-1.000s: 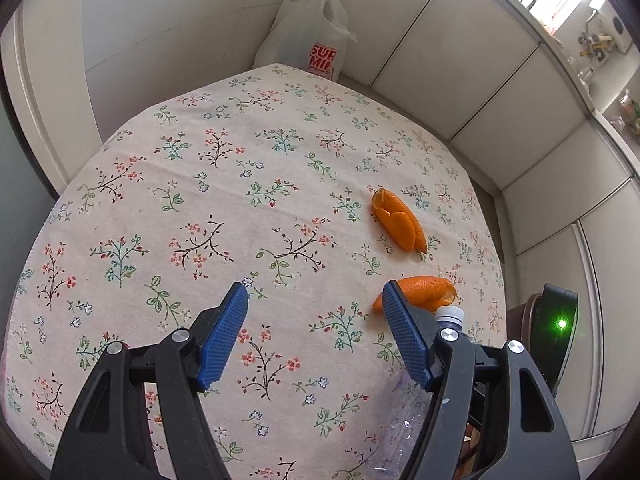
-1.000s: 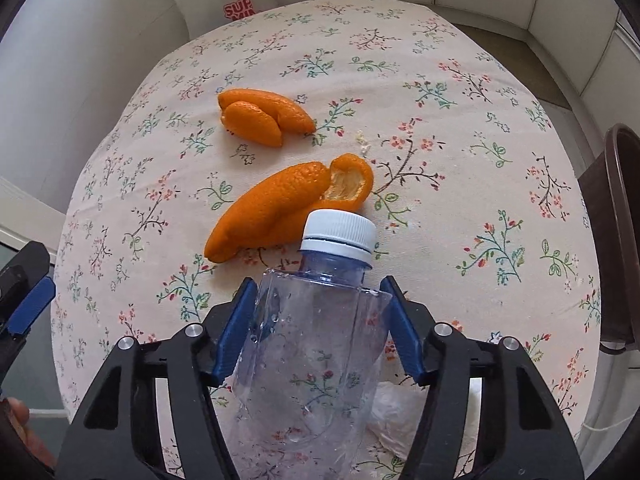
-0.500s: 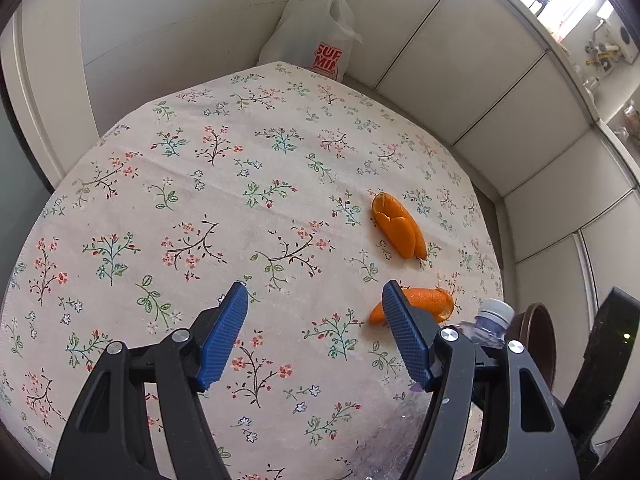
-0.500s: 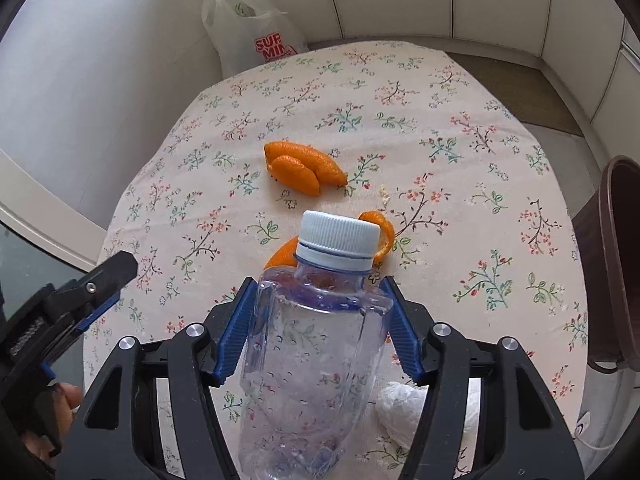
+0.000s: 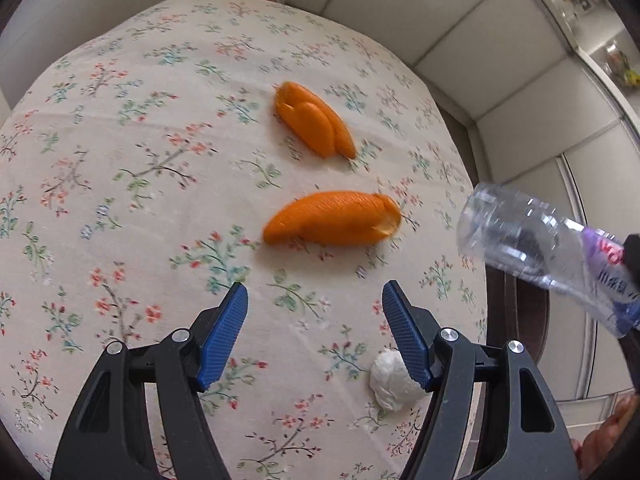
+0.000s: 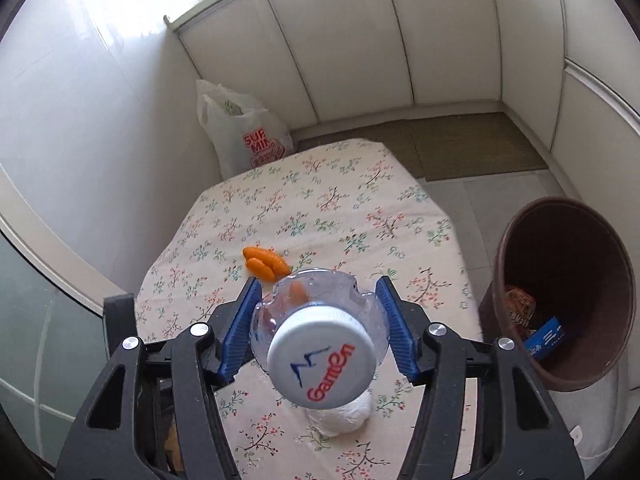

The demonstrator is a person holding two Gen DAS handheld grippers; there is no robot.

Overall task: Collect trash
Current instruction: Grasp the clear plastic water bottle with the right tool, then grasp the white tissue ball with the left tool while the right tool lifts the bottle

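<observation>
My right gripper (image 6: 318, 326) is shut on a clear plastic bottle (image 6: 320, 354) with a white cap and holds it high above the table, cap toward the camera. The bottle also shows at the right of the left wrist view (image 5: 548, 256). My left gripper (image 5: 316, 334) is open and empty, low over the floral tablecloth (image 5: 120, 160). Two orange peels lie ahead of it, a near one (image 5: 334, 218) and a far one (image 5: 314, 120). A crumpled white tissue (image 5: 394, 380) lies by its right finger and shows under the bottle in the right wrist view (image 6: 340, 416).
A brown trash bin (image 6: 564, 292) stands on the floor right of the table, with a blue packet and a wrapper inside. A white plastic shopping bag (image 6: 244, 136) stands behind the table's far end. White cabinet walls close in the far side and right.
My right gripper has lifted the bottle off the table and raised it high, tilting the cap toward the camera. My left gripper has moved forward toward the peels; the tissue is now uncovered.
</observation>
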